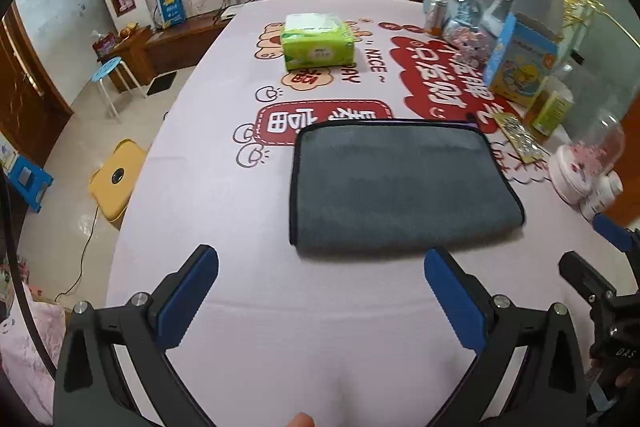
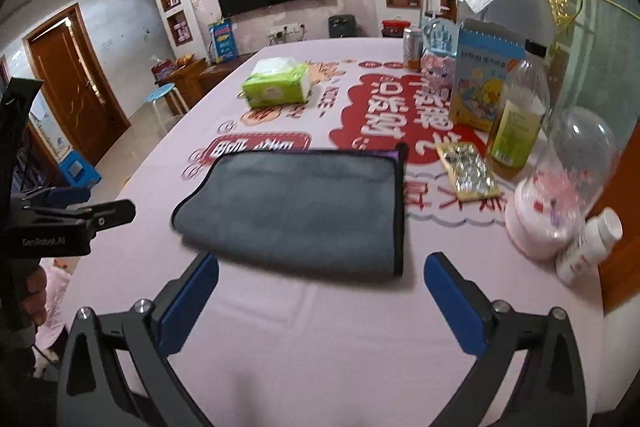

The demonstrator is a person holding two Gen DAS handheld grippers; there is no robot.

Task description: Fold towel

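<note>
A dark grey towel [image 1: 400, 187] with black edging lies folded flat on the pink printed tablecloth [image 1: 280, 307]; it also shows in the right wrist view [image 2: 296, 211]. My left gripper [image 1: 320, 269] is open and empty, hovering just short of the towel's near edge. My right gripper [image 2: 322, 273] is open and empty, its fingertips level with the towel's near edge. Part of the right gripper [image 1: 608, 283] shows at the right edge of the left wrist view. The left gripper's body [image 2: 60, 223] shows at the left of the right wrist view.
A green tissue pack [image 1: 318, 43] lies beyond the towel. Along the table's right side stand a blue box [image 2: 486, 83], a bottle [image 2: 518, 115], a glass dome on a pink base [image 2: 556, 195], a white pill bottle [image 2: 588, 247] and a foil card [image 2: 468, 169]. Stools [image 1: 116, 179] stand on the floor left.
</note>
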